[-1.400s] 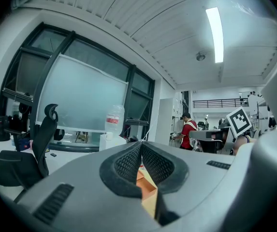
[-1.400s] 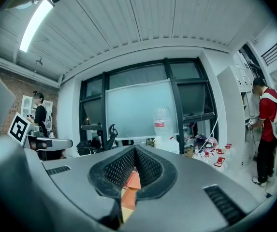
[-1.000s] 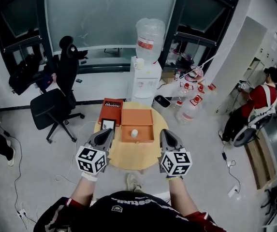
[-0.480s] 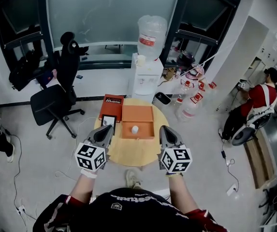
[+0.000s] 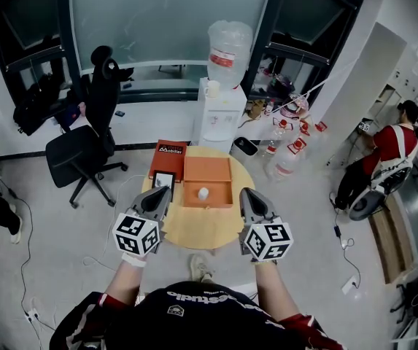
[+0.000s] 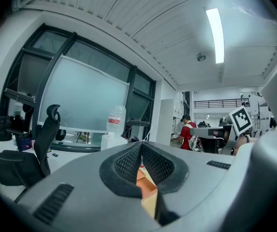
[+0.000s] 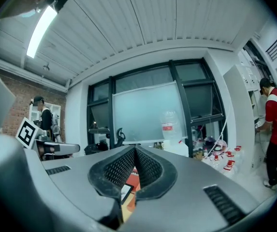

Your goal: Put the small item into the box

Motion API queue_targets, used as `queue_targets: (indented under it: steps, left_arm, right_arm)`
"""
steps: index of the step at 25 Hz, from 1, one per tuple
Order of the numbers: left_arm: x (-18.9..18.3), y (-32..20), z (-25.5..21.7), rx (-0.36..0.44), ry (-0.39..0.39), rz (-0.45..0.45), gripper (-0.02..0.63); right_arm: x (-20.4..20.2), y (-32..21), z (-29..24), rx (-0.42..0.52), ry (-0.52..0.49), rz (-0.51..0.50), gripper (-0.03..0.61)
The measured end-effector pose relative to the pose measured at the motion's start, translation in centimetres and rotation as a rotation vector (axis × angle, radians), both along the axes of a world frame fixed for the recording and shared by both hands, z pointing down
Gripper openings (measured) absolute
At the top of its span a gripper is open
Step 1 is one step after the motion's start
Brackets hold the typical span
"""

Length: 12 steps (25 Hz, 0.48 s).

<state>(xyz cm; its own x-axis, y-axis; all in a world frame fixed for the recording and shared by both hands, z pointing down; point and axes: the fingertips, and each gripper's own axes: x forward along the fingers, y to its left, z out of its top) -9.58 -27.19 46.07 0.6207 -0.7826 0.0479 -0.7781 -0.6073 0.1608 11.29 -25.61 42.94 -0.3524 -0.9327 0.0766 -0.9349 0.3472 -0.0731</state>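
Observation:
An open orange box (image 5: 207,183) lies on the far half of a small round wooden table (image 5: 198,232). A small white item (image 5: 203,193) sits inside the box near its front wall. My left gripper (image 5: 160,194) hovers over the table's left edge, jaws shut on nothing. My right gripper (image 5: 249,194) hovers at the table's right edge, just right of the box, also shut and empty. In the left gripper view the pads (image 6: 128,162) meet, with a sliver of orange box (image 6: 144,180) below them. The right gripper view shows touching pads (image 7: 148,169) too.
An orange lid or booklet (image 5: 168,158) and a small black-framed card (image 5: 164,183) lie left of the box. A water dispenser (image 5: 219,108) stands behind the table, a black office chair (image 5: 84,152) at the left, bottles (image 5: 289,148) at the right. A seated person (image 5: 391,155) is far right.
Both grippers stay shut and almost still. The view has shifted slightly, so the table and box sit a little higher in the picture. A person at the far left edge has moved.

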Motion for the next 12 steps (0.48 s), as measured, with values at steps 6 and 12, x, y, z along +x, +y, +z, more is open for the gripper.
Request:
queue_targets:
  steps: [6, 12]
  left_arm:
    - [0.23, 0.08, -0.21, 0.006, -0.001, 0.000, 0.018]
    - [0.09, -0.17, 0.03, 0.002, -0.002, -0.002, 0.018]
  right_arm:
    - [-0.32, 0.43, -0.22, 0.007, 0.028, -0.034, 0.025]
    - [0.31, 0.07, 0.22, 0.001, 0.040, 0.014, 0.025]
